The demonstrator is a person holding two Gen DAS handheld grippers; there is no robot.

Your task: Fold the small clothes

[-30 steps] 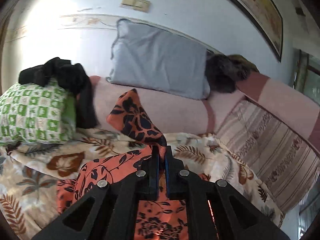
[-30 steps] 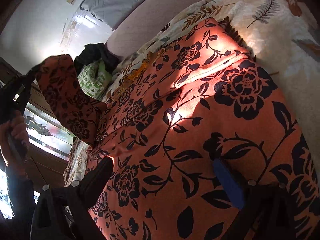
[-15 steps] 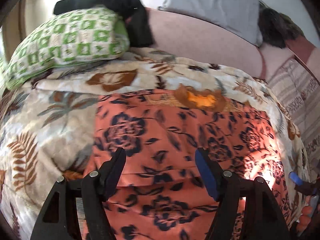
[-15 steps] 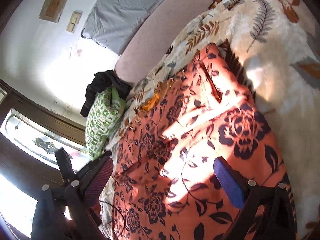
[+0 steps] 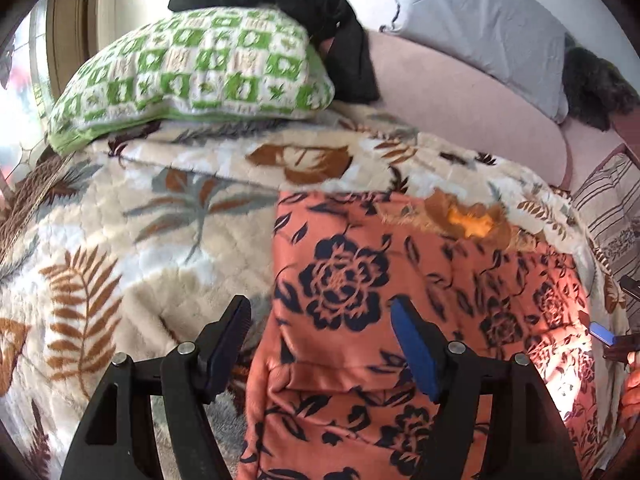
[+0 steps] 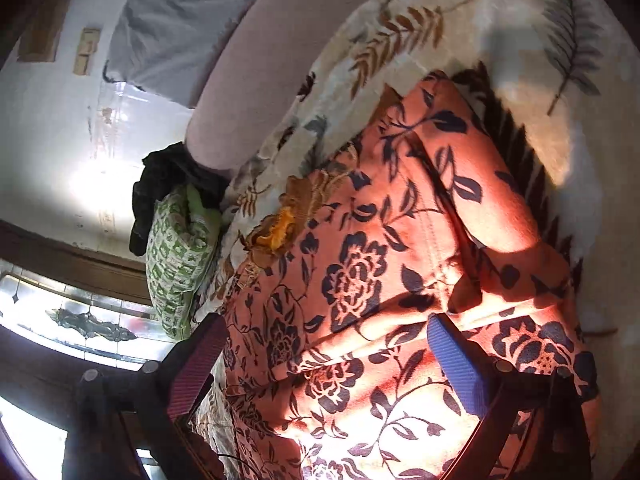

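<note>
Both the left hand-held gripper (image 5: 320,330) and the right hand-held gripper (image 6: 326,350) hover wide and empty over the half-folded orange garment (image 5: 400,320) on the bed (image 5: 120,240), so next probably comes gripping an edge.

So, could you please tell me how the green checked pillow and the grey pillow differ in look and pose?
The green checked pillow is patterned in green and white squares; the grey pillow is plain. The green checked pillow lies flat on the leaf-print blanket, while the grey pillow leans up against the wall. A black garment is draped over the green checked pillow; nothing covers the grey pillow. Both sit at the far end of the bed.
</note>
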